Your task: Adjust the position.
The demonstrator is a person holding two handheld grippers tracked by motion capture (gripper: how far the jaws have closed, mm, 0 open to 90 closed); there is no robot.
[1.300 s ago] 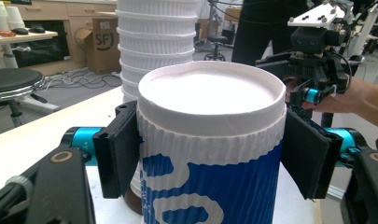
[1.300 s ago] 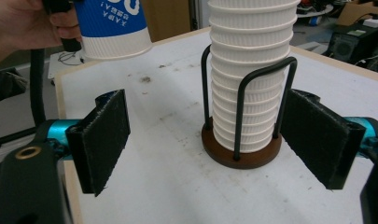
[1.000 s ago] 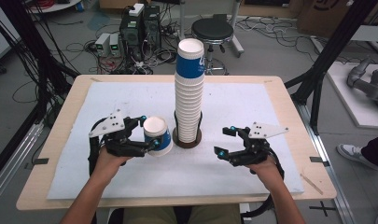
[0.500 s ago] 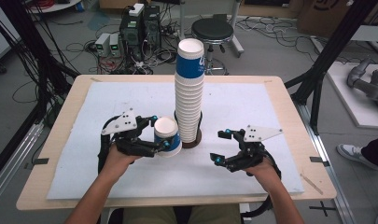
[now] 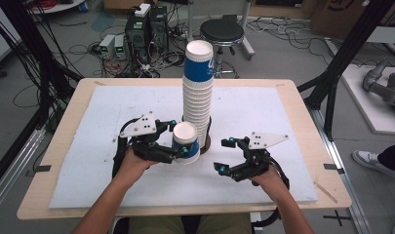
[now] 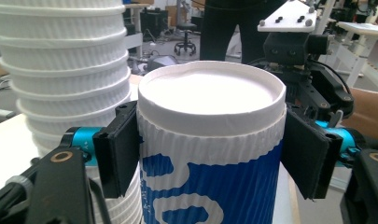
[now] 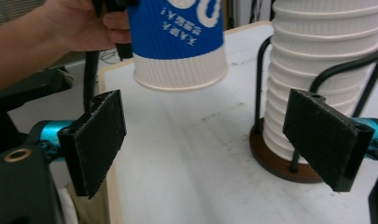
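Paper cup (image 5: 186,142), blue and white, ribbed: light, thin-walled, probably crushes under a hard squeeze. Left tool (image 5: 178,149) pinches it just under the rim, lifted off the tabletop (image 5: 283,105), close beside the stack (image 5: 197,97). Rim band looks the stiffest hold. Right tool (image 5: 226,155) spread wide, empty, having just opened

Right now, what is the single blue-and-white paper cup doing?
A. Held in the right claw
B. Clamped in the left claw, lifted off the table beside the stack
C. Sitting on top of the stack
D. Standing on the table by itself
B: the left claw pinches the cup at both sides, its base hanging above the white mat next to the stack of cups, while the right claw stands open and empty.
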